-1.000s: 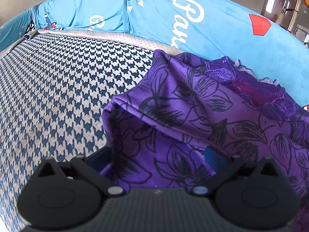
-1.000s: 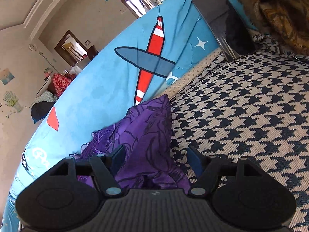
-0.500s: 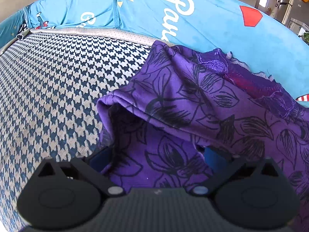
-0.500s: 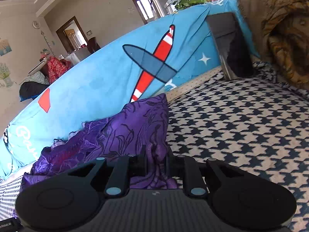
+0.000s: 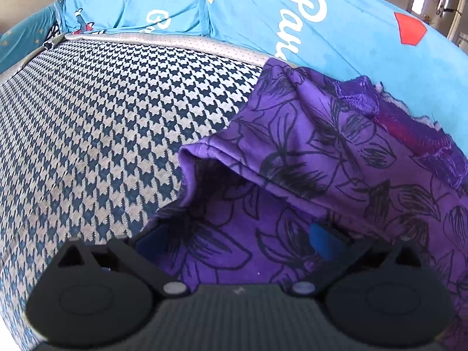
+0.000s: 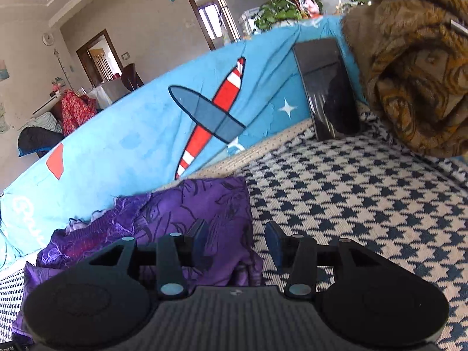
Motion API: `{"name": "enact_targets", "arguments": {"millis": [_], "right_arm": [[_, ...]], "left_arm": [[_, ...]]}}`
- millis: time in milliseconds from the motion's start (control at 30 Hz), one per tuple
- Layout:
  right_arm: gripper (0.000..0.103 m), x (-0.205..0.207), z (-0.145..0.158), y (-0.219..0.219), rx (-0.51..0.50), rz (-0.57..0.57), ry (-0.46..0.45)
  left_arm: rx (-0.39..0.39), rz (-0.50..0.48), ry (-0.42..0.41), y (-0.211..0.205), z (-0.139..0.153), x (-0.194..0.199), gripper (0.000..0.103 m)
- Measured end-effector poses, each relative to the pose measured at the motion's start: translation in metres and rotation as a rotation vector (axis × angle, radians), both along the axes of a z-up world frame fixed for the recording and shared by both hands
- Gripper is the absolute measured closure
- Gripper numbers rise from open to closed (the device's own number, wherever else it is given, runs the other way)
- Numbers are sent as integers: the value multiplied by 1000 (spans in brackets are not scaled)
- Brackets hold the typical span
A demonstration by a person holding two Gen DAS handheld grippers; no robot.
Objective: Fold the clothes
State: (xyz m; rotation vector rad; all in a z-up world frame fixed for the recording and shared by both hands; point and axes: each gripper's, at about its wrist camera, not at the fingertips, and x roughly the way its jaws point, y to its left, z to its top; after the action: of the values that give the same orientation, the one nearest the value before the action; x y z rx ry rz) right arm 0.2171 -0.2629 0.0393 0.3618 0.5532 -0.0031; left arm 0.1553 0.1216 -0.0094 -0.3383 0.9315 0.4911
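A purple garment (image 5: 321, 146) with black flower outlines lies crumpled on the houndstooth sofa seat (image 5: 102, 131), against the blue backrest. My left gripper (image 5: 234, 238) stands open and wide over the garment's near fold; cloth lies between its fingers and the pads do not press on it. In the right wrist view the same garment (image 6: 175, 210) shows its right edge. My right gripper (image 6: 237, 241) is opening, and that edge of cloth hangs loose between its blue pads (image 6: 273, 242).
A blue cover printed with a red-and-white plane (image 6: 210, 122) drapes the sofa back. A dark flat panel (image 6: 324, 87) leans on it at the right, beside a brown patterned blanket (image 6: 409, 73). Bare houndstooth seat (image 6: 365, 204) extends right of the garment.
The right gripper pinched the garment's right edge half a second ago and has since spread its fingers, rolling slightly. The left gripper's view has barely shifted.
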Motion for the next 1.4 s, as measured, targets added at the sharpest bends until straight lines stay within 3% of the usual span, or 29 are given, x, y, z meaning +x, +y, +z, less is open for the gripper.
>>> {"name": "enact_targets", "arguments": {"millis": [333, 600, 833, 1167, 1400], "right_arm": [[60, -4, 13, 60, -8, 269, -59], [60, -11, 0, 107, -56, 506, -10], [62, -1, -30, 110, -110, 505, 141], [56, -16, -25, 123, -227, 530, 115], [55, -26, -20, 136, -195, 578, 88]], "left_arm": [[15, 27, -84, 5, 12, 11, 0], [22, 25, -36, 4, 1, 15, 0], [54, 10, 45, 9, -16, 16, 0], [52, -10, 43, 9, -15, 10, 0], [34, -34, -39, -6, -2, 9, 0]]}}
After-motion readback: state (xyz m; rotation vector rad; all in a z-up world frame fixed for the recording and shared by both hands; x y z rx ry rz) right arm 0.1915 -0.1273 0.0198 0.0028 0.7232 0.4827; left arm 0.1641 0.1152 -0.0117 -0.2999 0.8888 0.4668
